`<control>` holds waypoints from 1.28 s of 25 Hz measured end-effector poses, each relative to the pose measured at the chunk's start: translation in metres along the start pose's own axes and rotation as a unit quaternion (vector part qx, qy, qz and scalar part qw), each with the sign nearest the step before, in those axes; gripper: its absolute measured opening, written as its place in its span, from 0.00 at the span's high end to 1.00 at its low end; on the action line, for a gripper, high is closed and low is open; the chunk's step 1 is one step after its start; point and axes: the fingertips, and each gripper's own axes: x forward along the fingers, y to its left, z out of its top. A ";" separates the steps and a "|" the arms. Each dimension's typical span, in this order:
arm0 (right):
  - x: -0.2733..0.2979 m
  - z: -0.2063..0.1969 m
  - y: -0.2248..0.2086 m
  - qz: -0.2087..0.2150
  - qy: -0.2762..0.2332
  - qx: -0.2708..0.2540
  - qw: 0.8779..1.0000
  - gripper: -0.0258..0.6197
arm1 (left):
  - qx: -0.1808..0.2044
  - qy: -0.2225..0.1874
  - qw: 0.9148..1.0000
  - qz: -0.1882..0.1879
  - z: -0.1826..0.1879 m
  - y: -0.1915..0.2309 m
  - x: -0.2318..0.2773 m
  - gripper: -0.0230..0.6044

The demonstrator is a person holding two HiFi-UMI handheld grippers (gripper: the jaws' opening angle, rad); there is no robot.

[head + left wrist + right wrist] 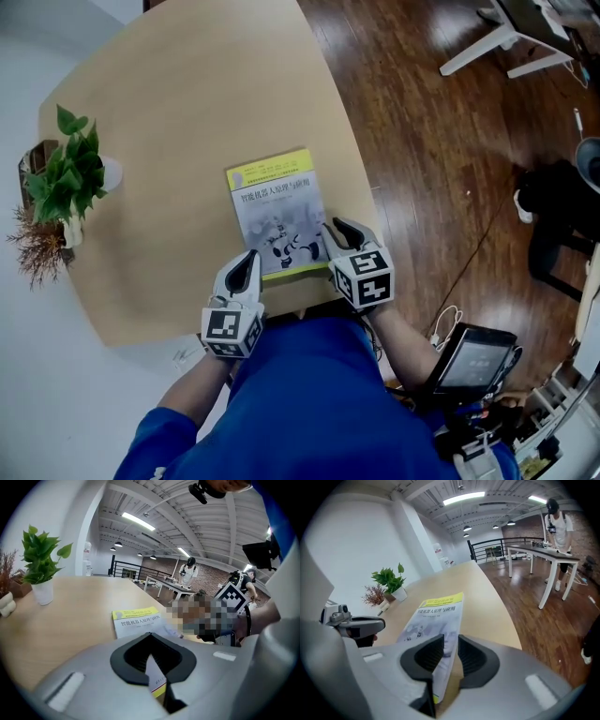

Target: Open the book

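Head view: we see the book [278, 214] lying flat and closed, cover up, on the pale wooden worktop [178, 103], its near edge close to the worktop's rim; the left gripper [251, 260] meets the book at its near left corner, and the right gripper [335, 228] meets it at its near right corner; both marker cubes sit just nearer than the book, over the person's blue top [300, 403]. Left gripper view: the jaws are clenched on a thin, yellow-banded corner of the book, while the rest of the cover lies flat beyond them. Right gripper view: the jaws are drawn in on the book's edge, the printed cover running out from between them; we cannot tell whether they pinch the cover alone or the whole book. Well to the left of the book stands a green plant [67, 169] in a white pot, with dried brown stems [37, 248] just beside it; to the right of the book, past the worktop's rim, is the dark wooden floor [431, 159].
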 end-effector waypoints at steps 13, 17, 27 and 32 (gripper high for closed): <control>0.026 -0.006 0.000 0.025 0.054 -0.009 0.998 0.83 | -0.006 0.014 1.000 0.018 -0.008 0.011 0.001 0.95; 0.026 -0.006 0.001 0.023 0.061 -0.014 0.998 0.83 | -0.006 0.015 1.000 0.018 -0.008 0.013 0.001 0.95; 0.018 -0.001 0.004 0.008 0.059 -0.033 0.998 0.83 | -0.003 0.011 1.000 0.015 -0.003 0.013 0.001 0.95; 0.017 -0.001 0.006 -0.003 0.068 -0.058 0.996 0.83 | -0.003 0.008 1.000 0.019 -0.002 0.014 -0.001 0.95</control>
